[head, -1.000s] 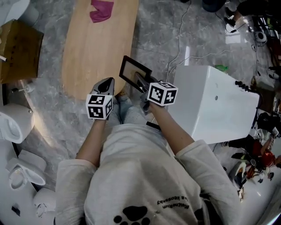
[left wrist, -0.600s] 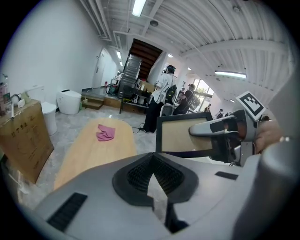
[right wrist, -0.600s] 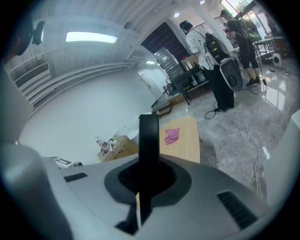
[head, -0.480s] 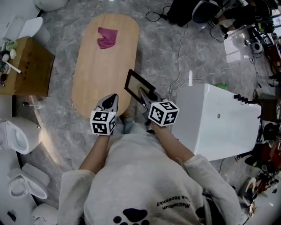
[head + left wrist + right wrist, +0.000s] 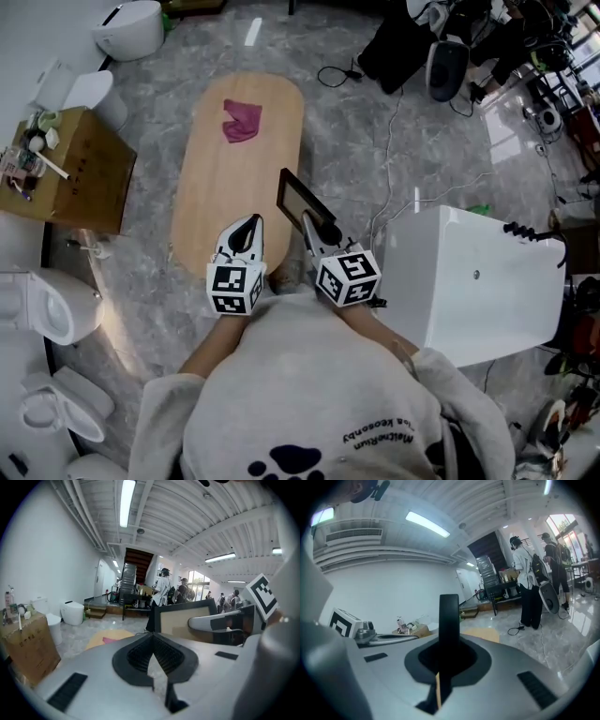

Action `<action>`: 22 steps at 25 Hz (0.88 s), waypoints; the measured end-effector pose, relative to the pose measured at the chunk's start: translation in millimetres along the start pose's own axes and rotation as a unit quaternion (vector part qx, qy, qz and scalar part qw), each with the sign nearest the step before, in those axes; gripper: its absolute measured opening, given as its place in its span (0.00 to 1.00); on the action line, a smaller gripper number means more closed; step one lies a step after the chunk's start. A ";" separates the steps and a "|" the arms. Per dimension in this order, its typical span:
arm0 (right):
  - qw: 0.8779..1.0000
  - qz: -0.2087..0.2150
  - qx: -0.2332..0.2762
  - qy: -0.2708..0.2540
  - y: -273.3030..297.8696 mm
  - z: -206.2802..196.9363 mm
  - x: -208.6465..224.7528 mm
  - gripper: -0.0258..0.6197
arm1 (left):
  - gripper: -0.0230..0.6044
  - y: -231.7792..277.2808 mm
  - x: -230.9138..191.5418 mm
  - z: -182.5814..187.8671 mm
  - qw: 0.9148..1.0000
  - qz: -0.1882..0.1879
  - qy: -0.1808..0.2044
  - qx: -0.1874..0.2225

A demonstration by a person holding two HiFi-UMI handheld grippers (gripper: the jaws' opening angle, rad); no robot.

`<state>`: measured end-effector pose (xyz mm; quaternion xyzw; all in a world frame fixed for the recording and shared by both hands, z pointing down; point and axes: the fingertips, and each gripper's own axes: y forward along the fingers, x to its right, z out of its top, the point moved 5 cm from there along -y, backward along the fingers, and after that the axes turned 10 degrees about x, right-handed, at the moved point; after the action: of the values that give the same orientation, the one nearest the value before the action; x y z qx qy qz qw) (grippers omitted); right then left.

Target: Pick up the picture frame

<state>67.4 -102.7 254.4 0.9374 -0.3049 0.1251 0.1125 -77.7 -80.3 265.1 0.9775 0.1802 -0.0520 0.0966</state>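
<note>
The picture frame (image 5: 302, 202) is up off the counter (image 5: 220, 187), clamped edge-on in the right gripper (image 5: 314, 230). From the head view it shows against the counter's near right edge. Just left of it, the left gripper (image 5: 246, 230) is clenched on nothing. A crumpled magenta cloth (image 5: 242, 120) lies toward the far end of the oval wooden counter. A big white cabinet (image 5: 478, 281) stands close on the right. A cardboard box (image 5: 70, 178) holding small items stands on the left, with white toilets (image 5: 37, 305) nearer. Cables (image 5: 394, 112) trail over the grey marbled floor (image 5: 141, 281). Far off, people (image 5: 529, 583) stand under strip lights.
</note>
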 end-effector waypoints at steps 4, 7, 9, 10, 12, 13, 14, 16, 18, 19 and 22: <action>0.999 0.001 0.026 -0.034 -1.8 13.3 -8.7 0.06 | 0.05 -6.0 4.1 25.1 0.999 -0.007 0.035 0.029; 0.997 0.004 0.048 -0.065 -3.4 27.4 -16.7 0.06 | 0.05 -10.1 3.3 46.1 0.997 -0.009 0.051 0.051; 0.994 0.007 0.068 -0.088 -3.0 40.4 -22.0 0.06 | 0.05 -11.8 0.8 60.5 0.996 -0.004 0.055 0.064; 0.992 0.009 0.077 -0.101 -3.3 47.0 -24.7 0.06 | 0.05 -13.2 0.2 67.0 0.996 0.001 0.053 0.072; 0.988 0.012 0.092 -0.121 -5.5 58.1 -30.2 0.06 | 0.05 -17.7 1.0 76.6 0.995 0.015 0.049 0.087; 0.987 0.013 0.097 -0.129 -7.1 62.1 -32.8 0.06 | 0.05 -20.0 2.3 79.7 0.994 0.023 0.049 0.094; 0.985 0.015 0.103 -0.136 -8.4 65.2 -35.0 0.06 | 0.05 -21.9 3.9 81.8 0.993 0.027 0.051 0.102; 0.983 0.017 0.109 -0.146 -9.8 68.0 -38.2 0.06 | 0.05 -24.0 6.0 83.6 0.992 0.029 0.054 0.113; 0.983 0.017 0.110 -0.149 -9.6 66.8 -39.3 0.06 | 0.05 -26.4 5.3 82.6 0.991 0.029 0.056 0.118; 0.983 0.016 0.108 -0.150 -9.1 65.4 -39.4 0.06 | 0.05 -28.1 3.9 81.6 0.991 0.031 0.057 0.119; 0.983 0.010 0.106 -0.148 -7.1 61.9 -38.3 0.06 | 0.05 -33.6 -1.9 78.8 0.990 0.041 0.058 0.121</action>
<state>52.0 -94.1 183.4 0.9490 -0.3128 0.0181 -0.0350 -96.9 -66.5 182.7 0.9899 0.1378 -0.0123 -0.0312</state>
